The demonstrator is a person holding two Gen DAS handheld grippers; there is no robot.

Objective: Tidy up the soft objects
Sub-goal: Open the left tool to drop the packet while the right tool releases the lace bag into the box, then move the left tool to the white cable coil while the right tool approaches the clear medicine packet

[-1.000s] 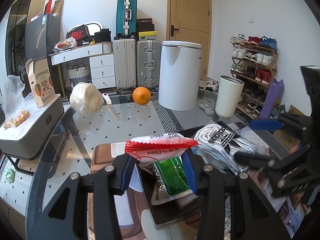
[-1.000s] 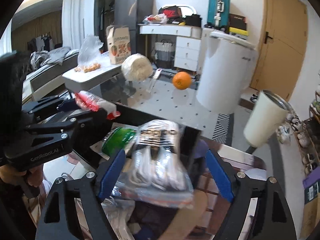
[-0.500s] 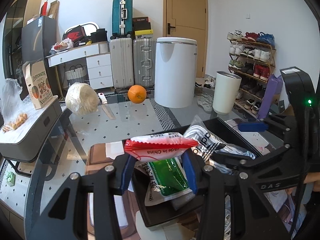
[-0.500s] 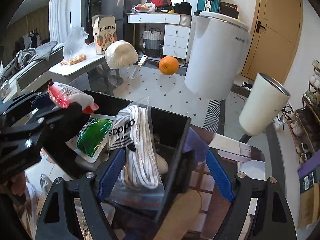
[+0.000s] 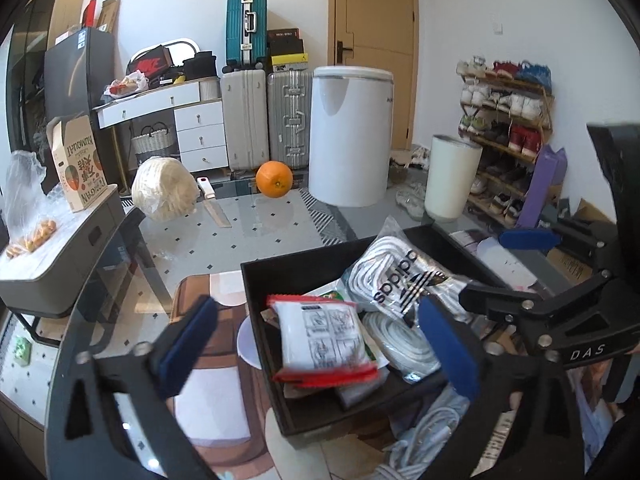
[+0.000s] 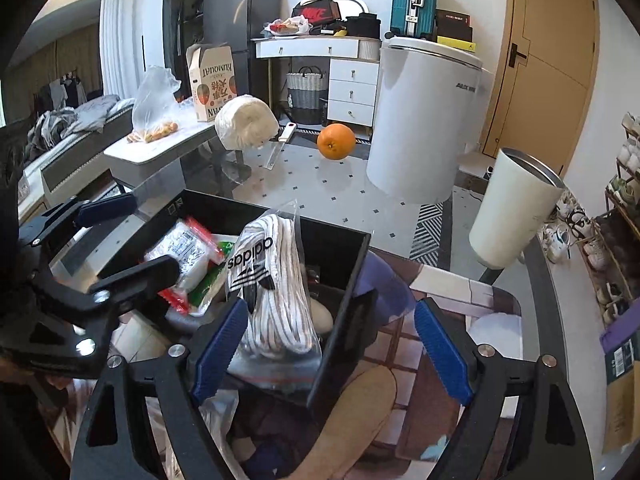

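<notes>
Snack packet, white with crinkly red-sealed ends, drops into the black box between the left hand-held gripper's opening jaws; light, soft, best pinched mid-body.

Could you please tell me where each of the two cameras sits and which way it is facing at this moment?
Left wrist: on the left gripper, looking forward and down past its opening fingers into the black bin, over the red-edged packet lying free; the right gripper shows at right.
Right wrist: on the right gripper, opening astride the bin's wall, beside the bagged socks; the left gripper shows at left.
Shared: bin, socks, packet, orange, glass table.
</notes>
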